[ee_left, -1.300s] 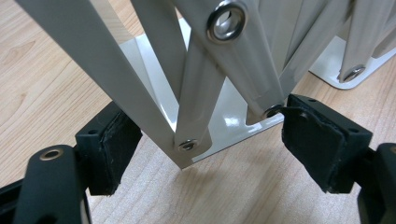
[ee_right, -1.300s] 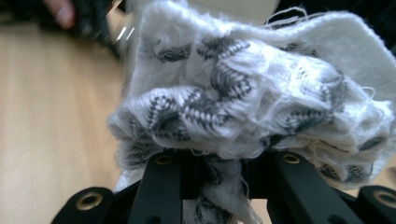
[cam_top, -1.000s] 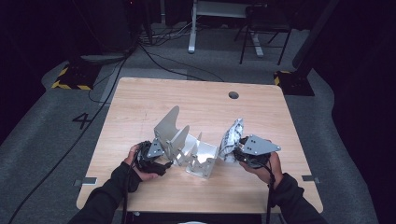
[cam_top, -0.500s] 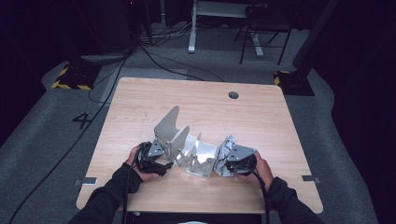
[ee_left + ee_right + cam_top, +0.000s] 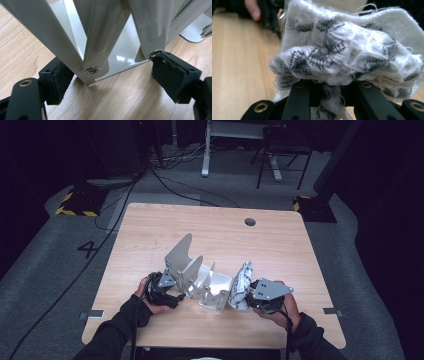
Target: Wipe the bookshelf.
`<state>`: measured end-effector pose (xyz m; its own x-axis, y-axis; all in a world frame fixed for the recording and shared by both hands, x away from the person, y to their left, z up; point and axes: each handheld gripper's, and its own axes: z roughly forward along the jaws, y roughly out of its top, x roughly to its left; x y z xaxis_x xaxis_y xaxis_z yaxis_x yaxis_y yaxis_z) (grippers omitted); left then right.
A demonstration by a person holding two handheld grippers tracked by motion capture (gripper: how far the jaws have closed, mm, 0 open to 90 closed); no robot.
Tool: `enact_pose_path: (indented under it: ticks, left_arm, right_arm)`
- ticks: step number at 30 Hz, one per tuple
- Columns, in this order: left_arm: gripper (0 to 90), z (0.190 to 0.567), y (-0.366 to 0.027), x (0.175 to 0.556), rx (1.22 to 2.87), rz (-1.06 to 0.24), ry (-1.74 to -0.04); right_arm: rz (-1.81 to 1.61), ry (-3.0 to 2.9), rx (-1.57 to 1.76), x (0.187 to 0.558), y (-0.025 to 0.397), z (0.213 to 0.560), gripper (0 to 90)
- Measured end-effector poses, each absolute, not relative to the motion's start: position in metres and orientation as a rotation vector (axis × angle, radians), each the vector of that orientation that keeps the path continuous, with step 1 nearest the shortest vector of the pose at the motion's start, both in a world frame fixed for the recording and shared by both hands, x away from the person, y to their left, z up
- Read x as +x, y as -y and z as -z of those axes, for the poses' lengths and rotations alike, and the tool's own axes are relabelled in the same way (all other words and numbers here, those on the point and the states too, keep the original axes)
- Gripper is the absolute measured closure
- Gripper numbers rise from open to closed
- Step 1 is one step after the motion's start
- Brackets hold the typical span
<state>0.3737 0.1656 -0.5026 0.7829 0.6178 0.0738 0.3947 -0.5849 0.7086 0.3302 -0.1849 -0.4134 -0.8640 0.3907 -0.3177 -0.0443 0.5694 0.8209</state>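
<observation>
One soft, light cloth is held bunched in the closed right gripper beside the stiff metal rack, whose base is straddled by the parted left gripper.

High view: you've got a lit table w/ dark surroundings, soft overall. Left gripper view: glare spot on the metal rack, near plates blurred. Right gripper view: cloth sharp mid-frame, background and jaws soft.
</observation>
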Motion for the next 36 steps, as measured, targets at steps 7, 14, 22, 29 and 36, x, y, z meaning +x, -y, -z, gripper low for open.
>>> enact_pose_path:
  ticks: [7,14,22,29,36]
  left_arm:
    - [19.1,0.503,-0.165,0.374,2.266,-0.406,-0.751]
    - [19.0,0.503,-0.165,0.374,2.266,-0.406,-0.753]
    - [19.1,0.503,-0.165,0.374,2.266,-0.402,-0.752]
    - [18.9,0.503,-0.166,0.374,2.267,-0.394,-0.752]
    - [18.7,0.503,-0.166,0.374,2.264,-0.378,-0.763]
  right_arm:
    - [-1.218,-2.281,0.367,0.349,0.189,0.409,73.7]
    - [-1.151,-2.337,0.473,0.372,0.190,0.428,74.1]
    - [-1.060,-2.469,0.474,0.377,0.185,0.459,74.1]
    - [-1.019,-2.558,0.372,0.360,0.177,0.468,74.0]
    - [-1.135,-2.494,0.319,0.342,0.180,0.440,74.0]
